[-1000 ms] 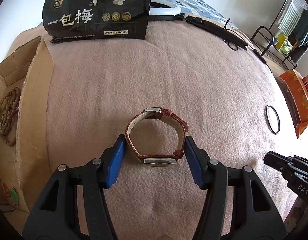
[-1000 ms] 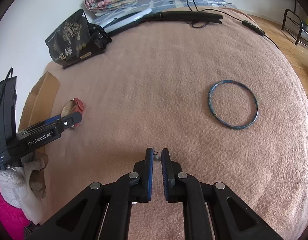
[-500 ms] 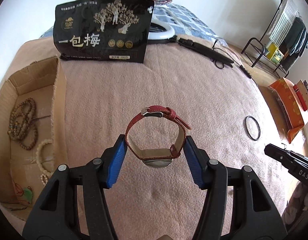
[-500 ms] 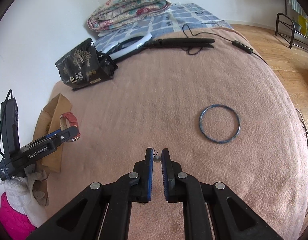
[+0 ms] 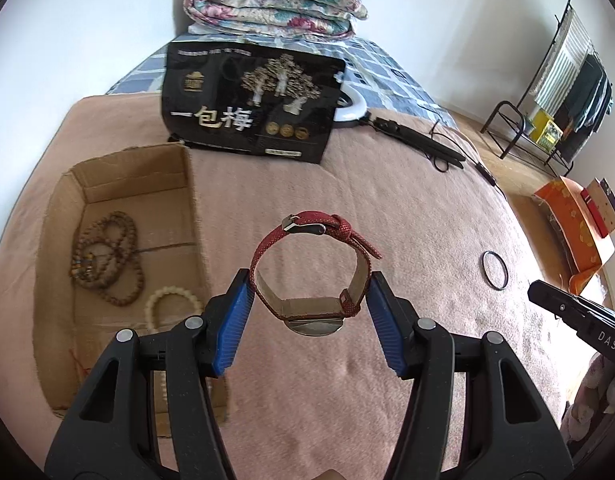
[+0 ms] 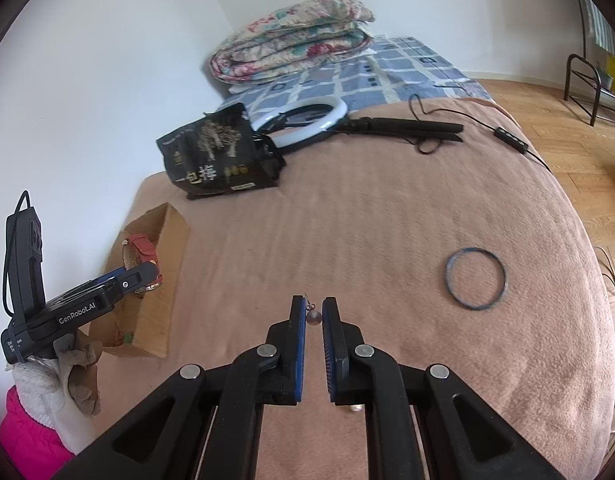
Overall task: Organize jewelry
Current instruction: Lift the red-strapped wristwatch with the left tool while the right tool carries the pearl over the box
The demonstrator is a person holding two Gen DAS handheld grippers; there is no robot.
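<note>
Left claw (image 5: pixel 309 312) grips a red-strapped wristwatch (image 5: pixel 313 276) aloft, right of the open cardboard box (image 5: pixel 187 184) holding bead bracelets (image 5: pixel 105 258), while the right claw (image 6: pixel 314 314) pinches a small silver pendant (image 6: pixel 312 317) above the pink blanket-covered bed (image 6: pixel 387 220).

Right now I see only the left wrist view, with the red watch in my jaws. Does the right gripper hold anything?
Observer: Yes. The right gripper has its jaws nearly together on a small earring with a grey bead.
Operator: And the dark ring on the blanket, what colour is it really?
Observer: The bangle is blue. It lies flat on the blanket, apart from the right gripper.
</note>
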